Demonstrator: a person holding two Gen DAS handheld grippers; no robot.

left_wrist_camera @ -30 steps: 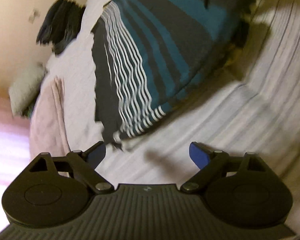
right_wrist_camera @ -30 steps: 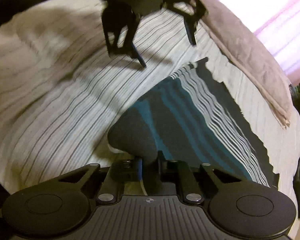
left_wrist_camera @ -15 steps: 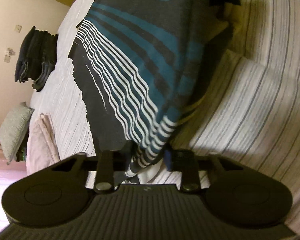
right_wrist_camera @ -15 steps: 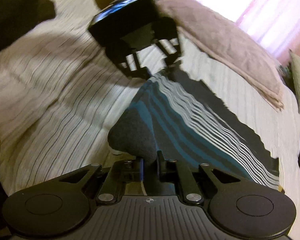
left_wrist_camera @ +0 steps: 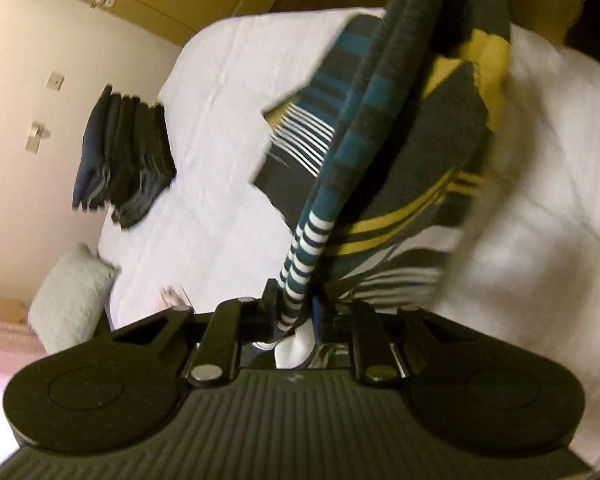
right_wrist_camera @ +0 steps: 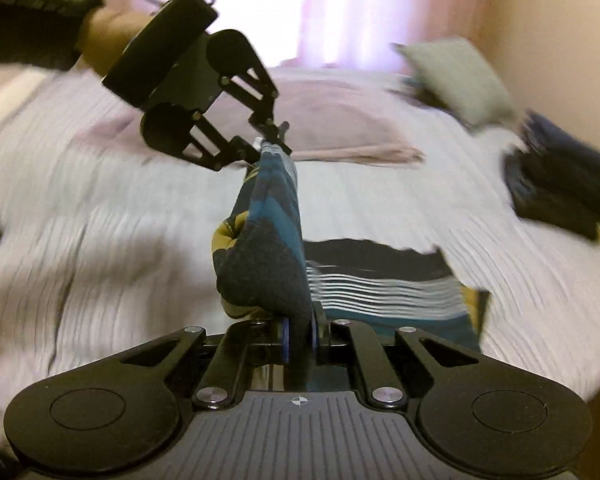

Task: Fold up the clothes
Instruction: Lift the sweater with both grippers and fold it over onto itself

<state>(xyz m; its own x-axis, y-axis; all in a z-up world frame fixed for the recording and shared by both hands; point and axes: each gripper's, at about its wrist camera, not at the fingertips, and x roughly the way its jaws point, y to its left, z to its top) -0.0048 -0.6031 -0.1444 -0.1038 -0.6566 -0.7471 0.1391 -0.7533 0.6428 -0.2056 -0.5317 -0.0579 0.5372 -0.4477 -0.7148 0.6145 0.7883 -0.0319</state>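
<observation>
**Striped garment stretched between both tools above the bed**

The left tool (left_wrist_camera: 298, 312) is clamped on one end of the striped garment (left_wrist_camera: 384, 128), its fingers closed narrow around a bunched edge of teal, dark grey and white bands. From there the cloth runs up and away as a taut rope-like fold, while the rest of it hangs loose beneath, showing mustard and white stripes against dark grey.

In the right wrist view, the right tool (right_wrist_camera: 299, 334) grips the other end of the striped garment (right_wrist_camera: 268, 256), its blue-padded fingers pinched tight on a dark grey fold. The left tool (right_wrist_camera: 270, 134) appears beyond it, held by a hand (right_wrist_camera: 100, 36) in a dark sleeve, and the cloth spans the gap between the two tools as a narrow ridge. The lower part of the garment trails down onto the bed (right_wrist_camera: 132, 208), where it lies spread flat to the right.

A stack of dark folded clothes (right_wrist_camera: 560, 184) sits near the far right edge of the bed, a grey pillow (right_wrist_camera: 456, 76) just beyond it. A pinkish blanket (right_wrist_camera: 340, 128) lies folded across the far side.
</observation>
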